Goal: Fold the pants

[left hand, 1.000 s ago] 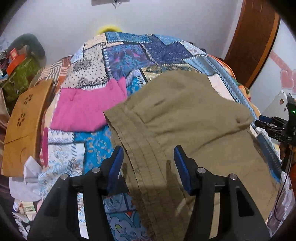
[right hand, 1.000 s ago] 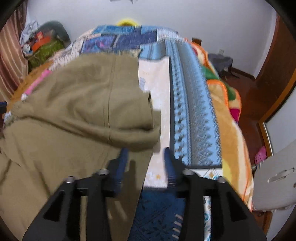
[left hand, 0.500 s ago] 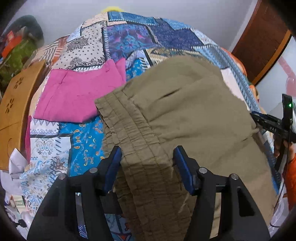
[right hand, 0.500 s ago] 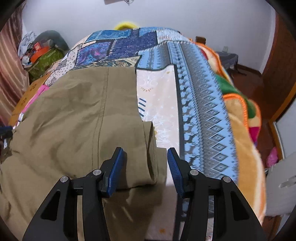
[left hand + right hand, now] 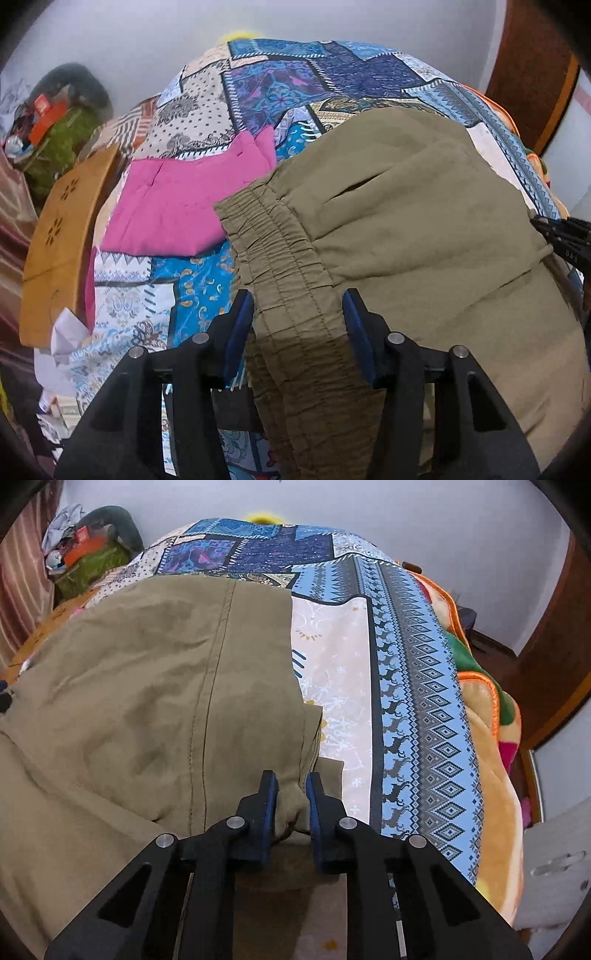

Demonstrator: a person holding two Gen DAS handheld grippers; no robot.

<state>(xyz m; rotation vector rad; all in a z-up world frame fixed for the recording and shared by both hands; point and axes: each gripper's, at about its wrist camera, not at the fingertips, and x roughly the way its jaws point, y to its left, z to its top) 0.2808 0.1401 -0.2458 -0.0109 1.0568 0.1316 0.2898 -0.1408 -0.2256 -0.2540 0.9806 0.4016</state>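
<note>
Lettering is scarce here: the only writing I can make out is a few white characters, something like "DAS", on the black tool at the right edge of the left wrist view, too small to read with confidence. The orange packet in the clutter by the wall carries print I cannot decipher.

The left gripper stands wide apart, its blue pads on either side of the elastic waistband of the olive pants, the gathered band running between them; I cannot tell whether the pads touch the cloth. The right gripper is nearly closed, its fingers pinching a bunched fold of the same pants at the hem end.

The pants lie spread across the patchwork bedspread, already doubled over on themselves, with a long seam showing in the right wrist view. A folded pink garment sits just beside the waistband, and a wooden board leans at the bed's edge.
</note>
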